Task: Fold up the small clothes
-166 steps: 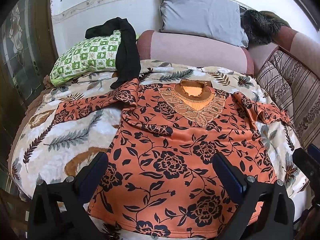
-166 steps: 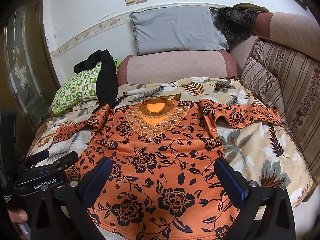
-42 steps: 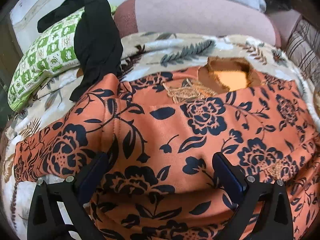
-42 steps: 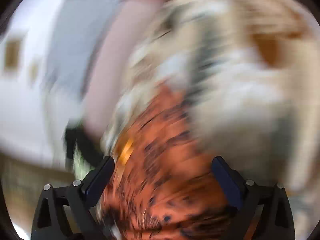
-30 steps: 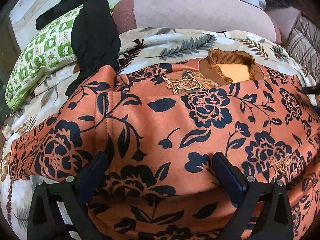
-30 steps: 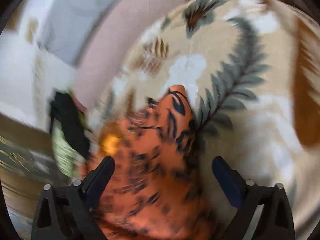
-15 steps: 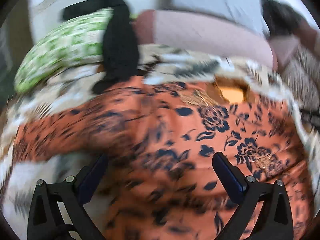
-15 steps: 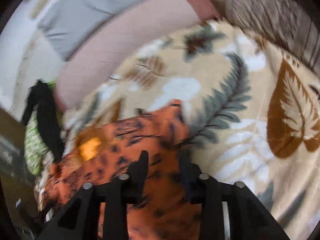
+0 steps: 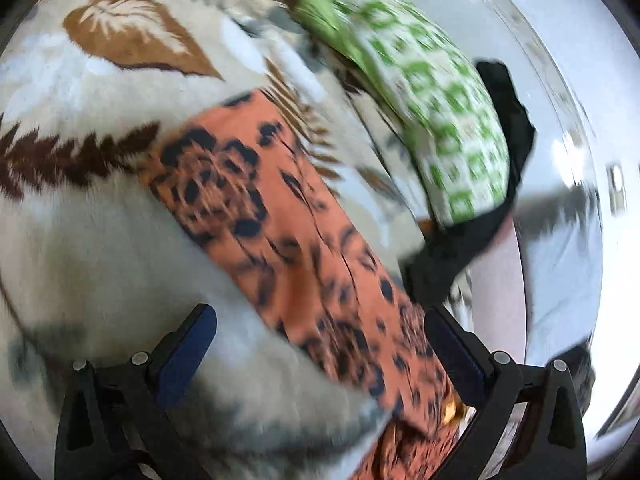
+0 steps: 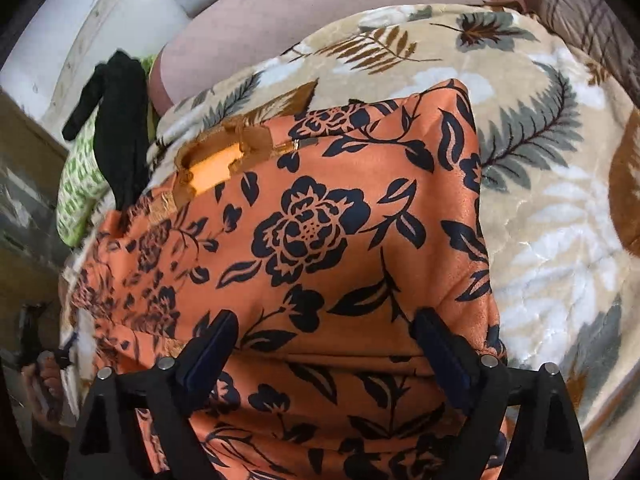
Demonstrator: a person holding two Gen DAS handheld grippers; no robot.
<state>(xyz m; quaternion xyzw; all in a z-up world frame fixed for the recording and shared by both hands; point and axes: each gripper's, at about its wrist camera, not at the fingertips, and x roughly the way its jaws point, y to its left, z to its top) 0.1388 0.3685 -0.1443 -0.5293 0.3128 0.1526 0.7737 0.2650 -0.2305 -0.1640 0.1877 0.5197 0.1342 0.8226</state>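
Left wrist view, blurred with motion, shows the left gripper point(image 9: 320, 344) with its jaws spread wide and nothing between them, poised over the orange floral blouse's left sleeve point(image 9: 288, 232), which runs as a strip from about 10 o'clock down to 5 o'clock across the leaf-print blanket point(image 9: 80, 240) on the bed. A green checked pillow point(image 9: 432, 120) sits toward 1 o'clock with a black garment point(image 9: 496, 184) draped over its far end. In the right wrist view the right gripper point(image 10: 324, 344) is also parted and empty, over the blouse point(image 10: 312, 232) body, whose right side appears already folded in along a straight edge at about 3 o'clock; the collar point(image 10: 224, 152) lies toward 10 o'clock. The step in hand looks like taking the left sleeve and folding it across the body. To do it well, I would pinch the sleeve close to its cuff, catching both layers, lift only enough to clear the blanket's pile, and carry it toward the collar line so that it lands flat and parallel to the folded right edge. The right gripper could press lightly on the body to keep it from sliding.
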